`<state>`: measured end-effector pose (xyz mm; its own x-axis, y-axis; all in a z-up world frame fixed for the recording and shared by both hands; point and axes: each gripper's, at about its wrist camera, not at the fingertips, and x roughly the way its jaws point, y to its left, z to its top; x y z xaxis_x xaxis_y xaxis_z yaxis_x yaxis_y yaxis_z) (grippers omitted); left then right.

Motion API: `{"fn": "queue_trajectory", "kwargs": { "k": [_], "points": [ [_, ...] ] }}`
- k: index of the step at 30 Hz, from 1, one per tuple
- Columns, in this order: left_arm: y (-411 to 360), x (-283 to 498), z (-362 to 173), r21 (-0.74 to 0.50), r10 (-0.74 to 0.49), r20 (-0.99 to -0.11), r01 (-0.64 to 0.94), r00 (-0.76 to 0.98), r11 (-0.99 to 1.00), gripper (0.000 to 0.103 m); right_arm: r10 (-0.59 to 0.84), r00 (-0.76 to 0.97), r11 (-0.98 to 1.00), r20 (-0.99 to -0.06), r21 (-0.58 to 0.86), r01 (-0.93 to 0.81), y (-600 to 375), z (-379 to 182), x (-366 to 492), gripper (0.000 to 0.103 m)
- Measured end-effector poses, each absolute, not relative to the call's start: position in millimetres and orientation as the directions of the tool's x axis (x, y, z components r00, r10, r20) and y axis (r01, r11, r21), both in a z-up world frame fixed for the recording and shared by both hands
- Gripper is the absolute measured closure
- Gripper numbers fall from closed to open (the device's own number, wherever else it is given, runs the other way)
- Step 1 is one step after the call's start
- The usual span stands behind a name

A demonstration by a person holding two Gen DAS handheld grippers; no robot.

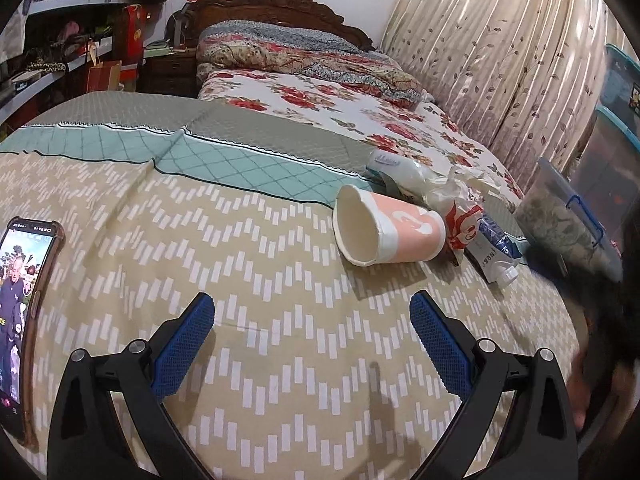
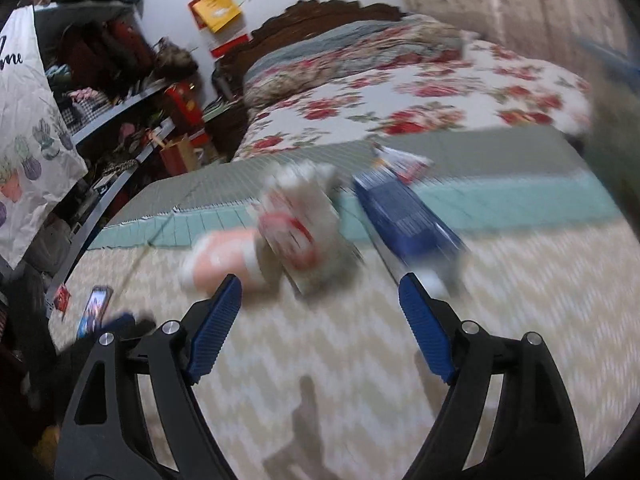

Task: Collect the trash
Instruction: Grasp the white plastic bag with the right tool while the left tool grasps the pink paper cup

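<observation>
A pile of trash lies on the bed. A pink-and-white paper cup (image 1: pixel 390 232) lies on its side, mouth toward me. Behind it are a crumpled red-and-white wrapper (image 1: pixel 462 216), a white plastic bag (image 1: pixel 404 172) and a blue-and-white tube (image 1: pixel 498 250). My left gripper (image 1: pixel 312 344) is open and empty, hovering in front of the cup. In the blurred right wrist view the cup (image 2: pixel 224 260), wrapper (image 2: pixel 296 228) and blue tube (image 2: pixel 408 224) lie just ahead of my right gripper (image 2: pixel 320 320), which is open and empty.
A phone (image 1: pixel 24 312) with a lit screen lies on the beige zigzag blanket (image 1: pixel 240 264) at left; it also shows in the right wrist view (image 2: pixel 94 310). A clear storage box (image 1: pixel 568 220) stands by the curtain at right. Cluttered shelves (image 1: pixel 60 52) line the left wall.
</observation>
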<state>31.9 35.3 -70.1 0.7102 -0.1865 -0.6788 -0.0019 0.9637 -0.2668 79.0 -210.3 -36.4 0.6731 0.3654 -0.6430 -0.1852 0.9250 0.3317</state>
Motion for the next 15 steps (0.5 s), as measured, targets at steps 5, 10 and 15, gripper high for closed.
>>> {"fn": "queue_trajectory", "kwargs": {
  "k": [5, 10, 15],
  "points": [
    [29, 30, -68, -0.234, -0.167, -0.670, 0.007, 0.723, 0.972, 0.009, 0.426, 0.617, 0.898, -0.662, 0.394, -0.197, -191, -43, 146, 0.032],
    [22, 33, -68, -0.290, -0.288, -0.687, 0.111, 0.668, 0.950, 0.009, 0.481, 0.568, 0.873, -0.668, 0.425, -0.240, -201, -50, 125, 0.070],
    [20, 42, -33, -0.306, -0.356, -0.648, 0.199, 0.673, 0.931, 0.009, 0.537, 0.559, 0.838, -0.632, 0.480, -0.262, -236, -59, 55, 0.070]
  ]
}}
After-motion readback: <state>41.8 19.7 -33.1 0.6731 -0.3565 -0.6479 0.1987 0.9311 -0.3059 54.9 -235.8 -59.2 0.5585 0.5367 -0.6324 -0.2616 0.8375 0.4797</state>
